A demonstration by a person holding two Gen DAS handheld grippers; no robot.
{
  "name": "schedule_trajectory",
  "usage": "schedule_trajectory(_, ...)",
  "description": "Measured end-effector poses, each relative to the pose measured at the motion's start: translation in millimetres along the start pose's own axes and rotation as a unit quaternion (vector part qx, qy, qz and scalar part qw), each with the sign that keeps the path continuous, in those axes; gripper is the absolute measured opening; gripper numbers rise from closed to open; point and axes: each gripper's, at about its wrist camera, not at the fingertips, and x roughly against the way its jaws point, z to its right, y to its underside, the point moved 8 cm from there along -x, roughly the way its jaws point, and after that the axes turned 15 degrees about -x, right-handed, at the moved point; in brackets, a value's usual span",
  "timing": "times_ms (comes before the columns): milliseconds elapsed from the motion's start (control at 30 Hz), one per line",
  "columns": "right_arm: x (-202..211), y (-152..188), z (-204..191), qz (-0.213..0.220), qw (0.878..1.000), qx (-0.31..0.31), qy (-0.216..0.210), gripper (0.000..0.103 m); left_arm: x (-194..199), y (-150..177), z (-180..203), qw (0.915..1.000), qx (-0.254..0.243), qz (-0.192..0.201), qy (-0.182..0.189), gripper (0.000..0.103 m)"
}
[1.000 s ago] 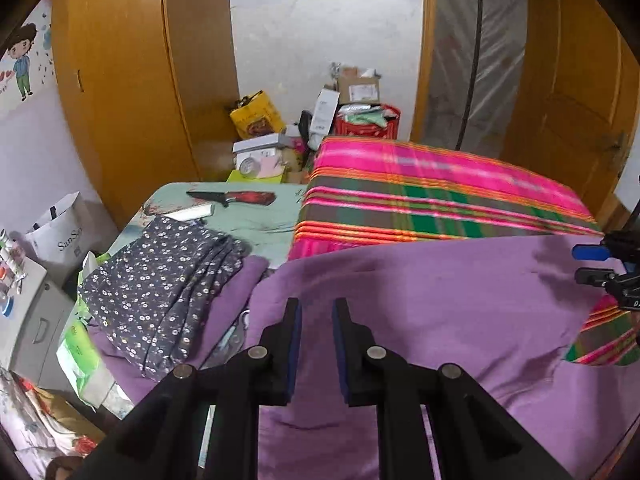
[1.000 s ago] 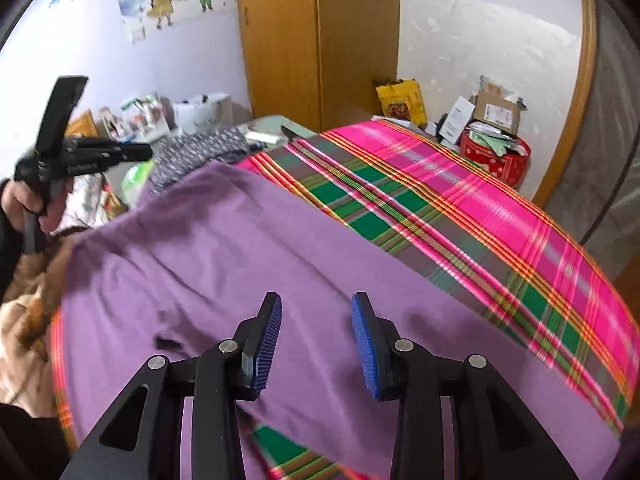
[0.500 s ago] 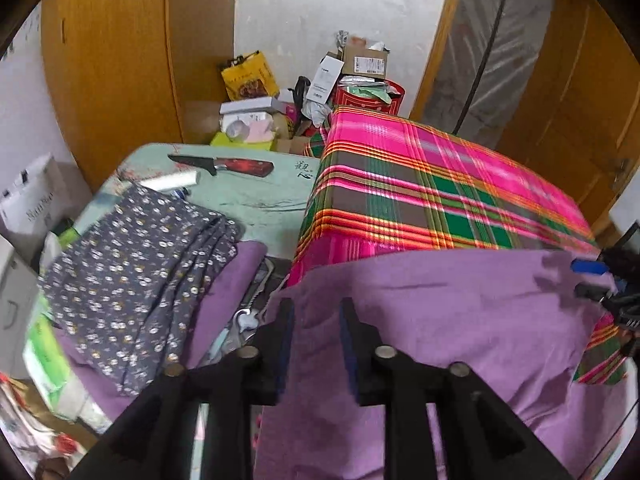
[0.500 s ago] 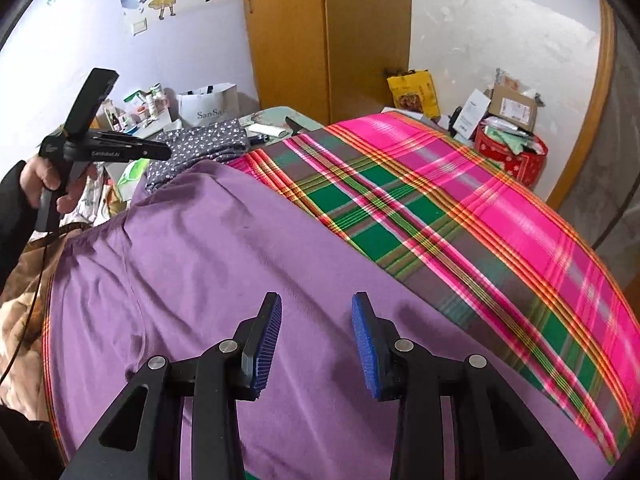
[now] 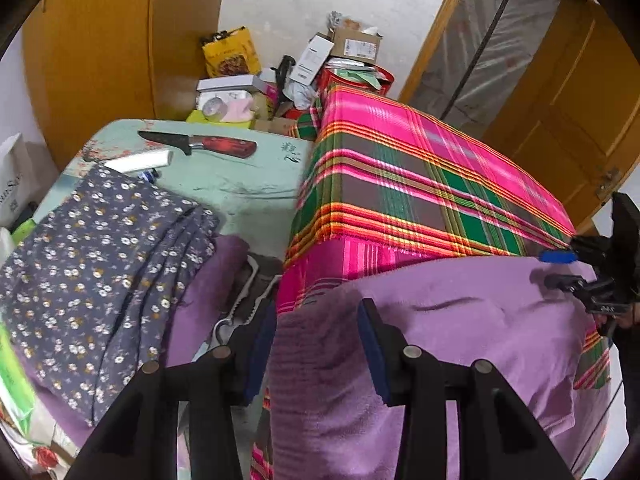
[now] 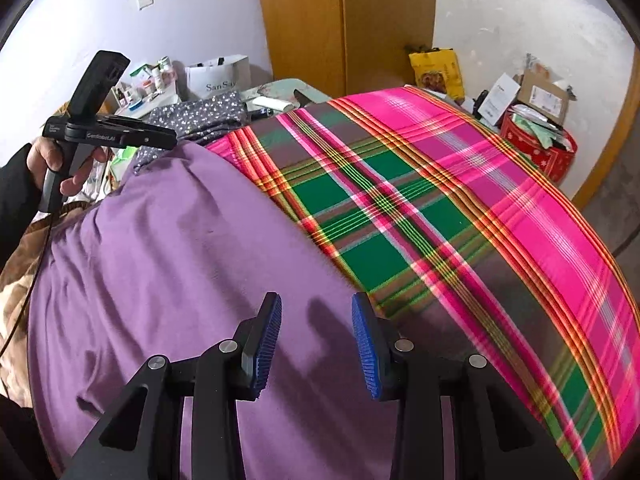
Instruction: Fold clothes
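The left gripper (image 5: pixel 317 344) has its jaws spread, straddling the near corner of a purple garment (image 5: pixel 460 320) that drapes over the table edge. The right gripper (image 6: pixel 316 340) hovers over the same garment (image 6: pixel 168 264) with jaws wide apart, gripping nothing. A hand (image 6: pixel 60 160) in a dark sleeve holds the left gripper's handle. The garment lies spread on a pink and green plaid cloth (image 6: pixel 460 200) covering the table. Beside it, a floral garment (image 5: pixel 92 264) rests on a pale green table (image 5: pixel 240 184) with a knife (image 5: pixel 200 145). Wooden doors and cluttered boxes (image 5: pixel 352 44) stand behind.
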Motion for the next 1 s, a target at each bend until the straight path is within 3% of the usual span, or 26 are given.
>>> schedule_trajectory(233,-21,-2,4,-0.023,1.0,0.015,-0.012,0.038,-16,9,-6,0.9991,0.016,-0.01,0.038,0.043)
schedule_trajectory(467,-27,-6,7,-0.03,0.999,0.022,0.0,0.038,-20,8,-6,0.9992,0.01,-0.009,0.039,0.037)
schedule_trajectory(533,-26,-6,4,-0.03,0.999,0.027,0.004,0.033,-20,7,-5,0.9994,0.005,-0.007,0.035,0.035)
schedule_trajectory(700,-24,-6,-1,-0.028,0.999,0.04,0.016,0.009,-18,4,-1,0.9999,-0.012,0.001,0.008,0.03)
schedule_trajectory(867,-21,-5,-7,-0.025,0.998,0.054,0.028,0.006,-6,-2,2,0.9991,-0.024,0.024,-0.025,0.027)
schedule_trajectory(1000,3,-11,-11,0.011,0.998,0.048,0.029,0.006,19,-7,6,0.9973,-0.028,0.058,-0.037,0.027)
